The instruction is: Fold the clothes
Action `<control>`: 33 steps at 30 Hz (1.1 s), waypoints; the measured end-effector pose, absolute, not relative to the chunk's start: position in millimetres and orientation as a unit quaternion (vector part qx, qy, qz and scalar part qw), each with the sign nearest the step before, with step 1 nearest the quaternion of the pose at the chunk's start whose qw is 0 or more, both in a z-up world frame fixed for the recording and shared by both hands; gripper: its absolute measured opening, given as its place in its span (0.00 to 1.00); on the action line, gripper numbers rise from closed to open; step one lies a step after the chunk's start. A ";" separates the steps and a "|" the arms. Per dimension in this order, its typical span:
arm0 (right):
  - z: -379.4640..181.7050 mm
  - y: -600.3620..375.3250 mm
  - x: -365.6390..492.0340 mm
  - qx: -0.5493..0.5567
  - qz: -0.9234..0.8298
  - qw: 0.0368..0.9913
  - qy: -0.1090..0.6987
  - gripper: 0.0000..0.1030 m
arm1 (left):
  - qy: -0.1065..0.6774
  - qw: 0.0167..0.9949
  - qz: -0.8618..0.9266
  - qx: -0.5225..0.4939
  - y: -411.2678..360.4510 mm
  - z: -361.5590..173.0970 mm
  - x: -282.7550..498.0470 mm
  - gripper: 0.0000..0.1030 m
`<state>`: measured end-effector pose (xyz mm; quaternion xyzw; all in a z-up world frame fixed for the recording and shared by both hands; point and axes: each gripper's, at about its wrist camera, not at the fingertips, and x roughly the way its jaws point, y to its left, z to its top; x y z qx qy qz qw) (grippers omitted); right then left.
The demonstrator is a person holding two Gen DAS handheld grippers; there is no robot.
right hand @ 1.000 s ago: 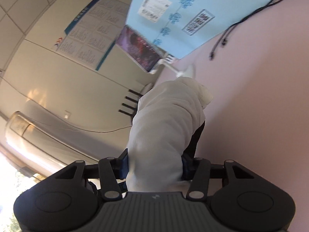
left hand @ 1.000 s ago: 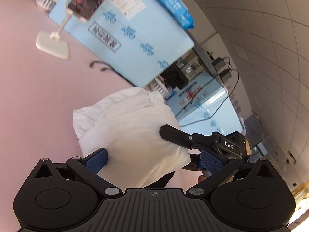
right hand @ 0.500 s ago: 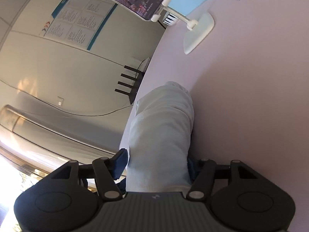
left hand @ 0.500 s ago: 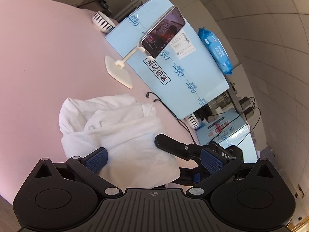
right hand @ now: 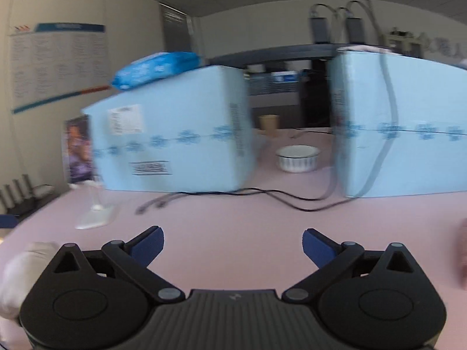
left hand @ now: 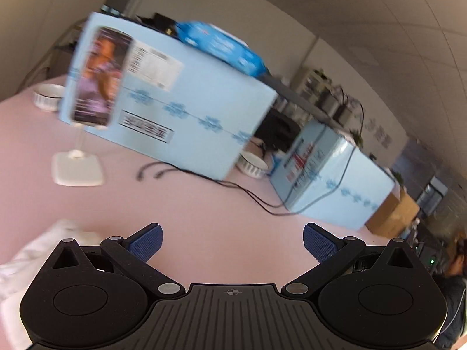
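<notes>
Both tongs are let go and hold nothing. The left gripper [left hand: 232, 240] has its blue pads far apart over bare pink table [left hand: 204, 204], and the right gripper [right hand: 233, 243] is spread just as wide. The white cloth [left hand: 32, 259] lies bunched at the near left edge of the table, partly hidden behind the left gripper's body. In the right wrist view it shows only as a pale lump at the same near left edge. It looks set down off to the side, probably because this piece is done — though the blur makes it hard to tell how neat the fold is. At the far edge stand two light blue boxes [left hand: 186, 110] with a blue packet [left hand: 221, 46] on top of one. A phone on a white stand [left hand: 96, 78] leans up in front of that box, maybe so the person can watch it. Black cables [left hand: 233, 185] run across the table — best kept away from the cloth.
</notes>
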<state>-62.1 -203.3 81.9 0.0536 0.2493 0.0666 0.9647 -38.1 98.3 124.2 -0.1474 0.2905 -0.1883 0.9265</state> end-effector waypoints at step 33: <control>-16.6 -276.3 63.9 0.035 -0.112 0.936 0.333 1.00 | 0.331 0.943 -0.040 0.014 -103.1 -7.6 88.5 1.00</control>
